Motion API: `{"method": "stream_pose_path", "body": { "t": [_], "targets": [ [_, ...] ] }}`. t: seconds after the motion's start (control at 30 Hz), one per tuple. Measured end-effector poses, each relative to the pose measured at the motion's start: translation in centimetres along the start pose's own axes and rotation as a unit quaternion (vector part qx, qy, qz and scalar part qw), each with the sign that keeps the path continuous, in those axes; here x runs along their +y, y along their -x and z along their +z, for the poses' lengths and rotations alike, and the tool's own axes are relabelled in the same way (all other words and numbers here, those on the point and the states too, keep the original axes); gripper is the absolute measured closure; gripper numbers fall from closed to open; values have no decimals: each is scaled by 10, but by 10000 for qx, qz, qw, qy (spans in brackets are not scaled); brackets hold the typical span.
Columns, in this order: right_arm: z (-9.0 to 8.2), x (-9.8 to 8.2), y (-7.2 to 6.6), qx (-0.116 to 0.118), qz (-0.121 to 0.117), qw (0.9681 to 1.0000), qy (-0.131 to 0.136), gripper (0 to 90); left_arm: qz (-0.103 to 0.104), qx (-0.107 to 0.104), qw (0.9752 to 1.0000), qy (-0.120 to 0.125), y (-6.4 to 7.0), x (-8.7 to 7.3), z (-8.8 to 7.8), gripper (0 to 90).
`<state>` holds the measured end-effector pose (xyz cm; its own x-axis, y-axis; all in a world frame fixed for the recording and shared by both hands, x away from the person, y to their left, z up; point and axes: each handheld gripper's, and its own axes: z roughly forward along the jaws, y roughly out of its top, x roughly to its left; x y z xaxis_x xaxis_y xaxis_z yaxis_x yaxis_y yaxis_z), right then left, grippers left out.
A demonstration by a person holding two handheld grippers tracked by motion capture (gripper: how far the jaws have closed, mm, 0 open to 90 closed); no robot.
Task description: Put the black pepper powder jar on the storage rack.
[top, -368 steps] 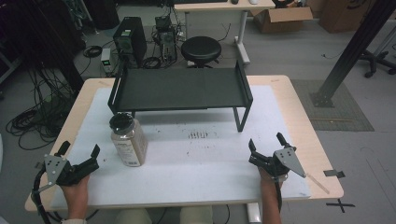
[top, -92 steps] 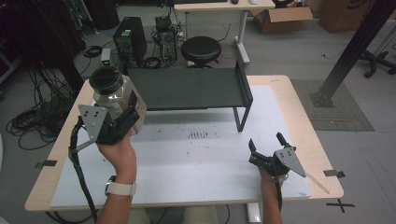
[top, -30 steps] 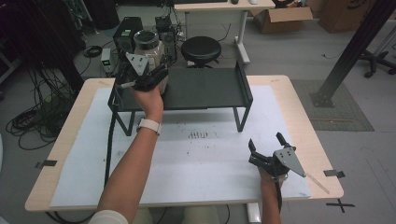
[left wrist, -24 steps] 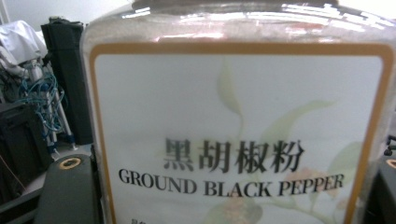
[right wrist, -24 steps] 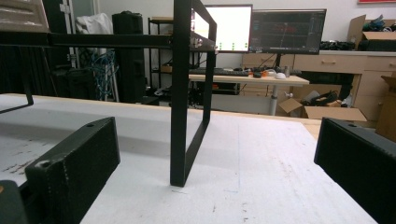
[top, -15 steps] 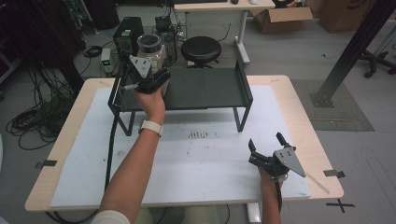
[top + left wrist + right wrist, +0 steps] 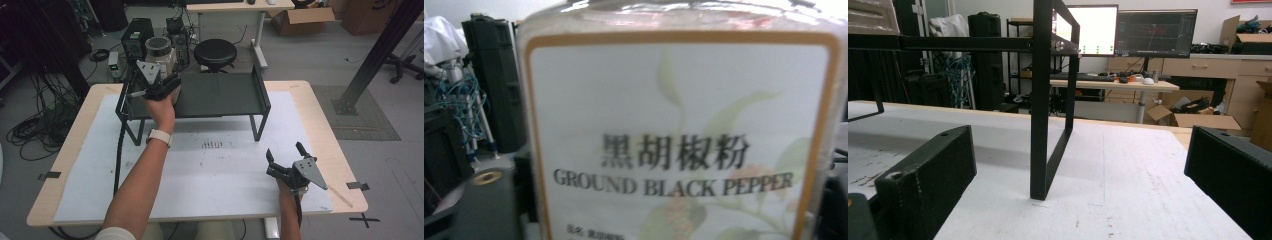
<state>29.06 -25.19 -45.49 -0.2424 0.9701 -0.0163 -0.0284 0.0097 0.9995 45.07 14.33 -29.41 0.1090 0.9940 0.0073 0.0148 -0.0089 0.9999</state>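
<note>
A clear jar [image 7: 160, 54] with a dark lid and a label reading "ground black pepper" [image 7: 679, 140] is at the back left end of the black metal rack [image 7: 220, 95]. My left gripper [image 7: 169, 82] is shut on the jar's lower body, the arm stretched out over the table. Whether the jar's base touches the shelf I cannot tell. My right gripper [image 7: 285, 151] rests on the white mat near the front right, open and holding nothing [image 7: 1078, 170]. In the right gripper view the rack's leg [image 7: 1048, 100] stands just ahead of the jaws.
The white mat [image 7: 210, 170] covers most of the wooden table [image 7: 325, 130]. Behind the table are a black stool [image 7: 215, 52] and computer towers [image 7: 135, 37]. A black post [image 7: 380, 50] stands on the floor to the right.
The jar stood on the mat at front left; my left gripper took it and carried it up to the rack's back left end, easing slightly lower in the last second. The right gripper stayed put.
</note>
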Motion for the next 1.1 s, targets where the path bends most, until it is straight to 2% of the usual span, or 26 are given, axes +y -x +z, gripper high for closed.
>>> {"method": "stream_pose_path", "body": {
  "t": [0.1,0.13,0.17,0.2,0.37,0.73,0.93,1.1],
  "targets": [
    [0,0,0,0,-3,10000,-1,0,-148,-16,9999,-13,-4,-1,-1,117],
    [0,0,0,0,-3,10000,-6,0,-339,-125,9993,-21,-6,-1,0,66],
    [0,0,0,2,2,10000,-6,0,-386,-149,9991,-42,-7,-1,-1,42],
    [0,0,0,2,2,10000,-6,0,-386,-149,9991,-42,-7,-1,-1,8],
    [0,0,0,-2,0,10000,-19,0,-363,-343,9988,1,-9,0,-5,2],
    [1,0,0,-4,-2,10000,-31,0,-220,-352,9991,45,-10,6,-18,2],
    [0,0,0,-5,15,10000,-13,0,-353,-348,9986,158,-14,6,-35,2],
    [0,0,0,-3,21,10000,-23,0,-335,-445,9981,273,-15,6,-48,2]
  ]
}}
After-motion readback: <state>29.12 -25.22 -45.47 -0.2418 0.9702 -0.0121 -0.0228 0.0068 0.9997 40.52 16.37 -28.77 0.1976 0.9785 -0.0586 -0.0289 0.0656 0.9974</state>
